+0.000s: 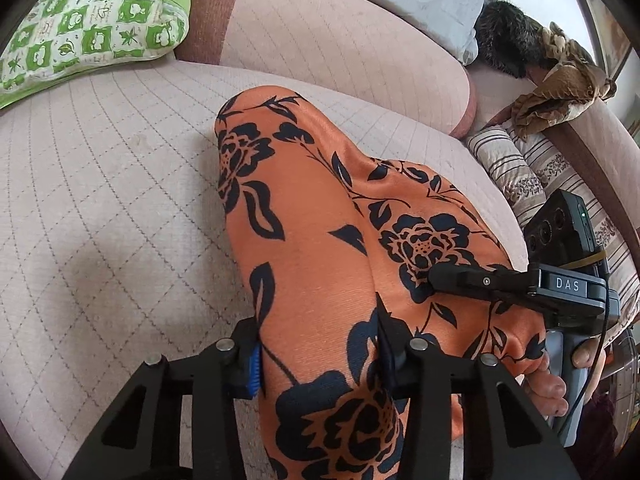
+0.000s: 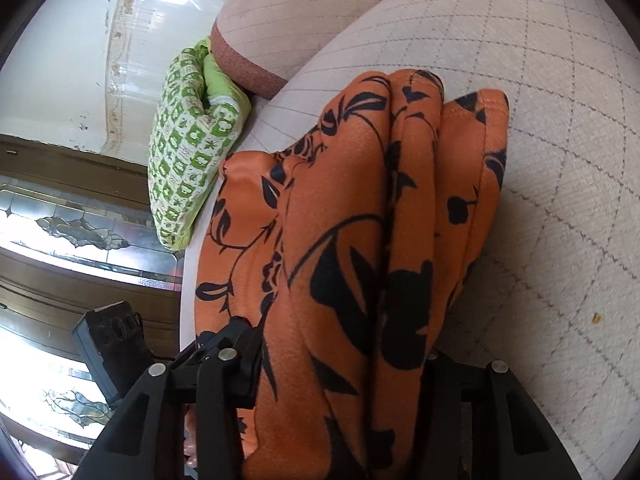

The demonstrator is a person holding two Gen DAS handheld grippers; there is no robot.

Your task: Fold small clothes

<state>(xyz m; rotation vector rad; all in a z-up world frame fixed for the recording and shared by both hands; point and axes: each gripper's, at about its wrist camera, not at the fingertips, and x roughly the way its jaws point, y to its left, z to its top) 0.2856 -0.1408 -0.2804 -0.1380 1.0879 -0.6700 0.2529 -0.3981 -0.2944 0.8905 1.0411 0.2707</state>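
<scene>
In the left wrist view, one orange garment with a black flower print lies on the quilted sofa seat, its long axis running from the left hand-held gripper away toward the sofa backrest, where its rounded far end points. The cloth is finely ribbed, soft and bunched into two long lobes. The left hand-held gripper's two black fingers are closed on the near end of the cloth. The right hand-held gripper comes in from the right, its fingers pinched together on a fold. A green-and-white checked pillow sits at the seat's far left corner. In the right wrist view, the same garment is gathered into three thick folds between the right hand-held gripper's fingers, which clamp it; the folds point toward the seat's far edge.
</scene>
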